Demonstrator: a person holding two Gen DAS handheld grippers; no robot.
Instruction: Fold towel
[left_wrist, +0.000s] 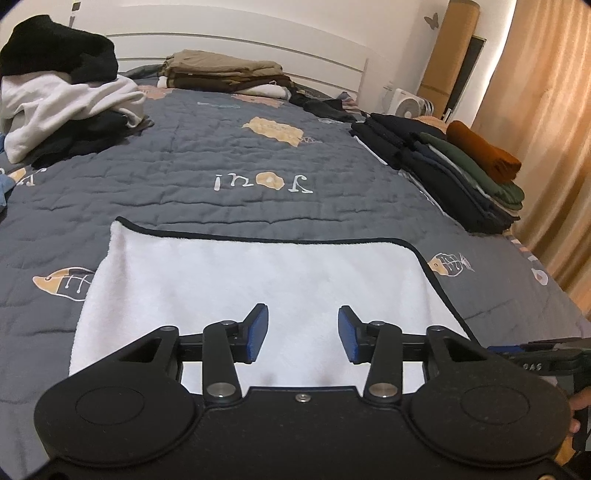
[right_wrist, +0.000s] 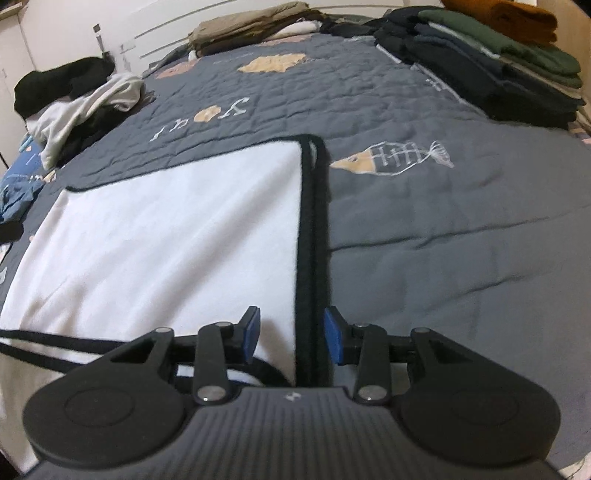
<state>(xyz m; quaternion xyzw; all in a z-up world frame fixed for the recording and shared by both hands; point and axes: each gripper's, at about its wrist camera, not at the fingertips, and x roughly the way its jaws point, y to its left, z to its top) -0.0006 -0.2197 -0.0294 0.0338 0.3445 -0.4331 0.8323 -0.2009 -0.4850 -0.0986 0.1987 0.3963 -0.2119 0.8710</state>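
Note:
A white towel with black trim lies flat on the grey quilted bedspread. My left gripper hovers over the towel's near part, open, its blue pads apart with only the flat cloth below them. In the right wrist view the towel fills the left half. Its black-trimmed right edge runs straight toward me and passes between the jaws of my right gripper. That gripper is open, with a gap showing between each pad and the trim.
A loose heap of black and white clothes sits at the far left. Folded stacks lie by the headboard and along the right side. A curtain hangs past the bed's right edge. A hand shows at the right border.

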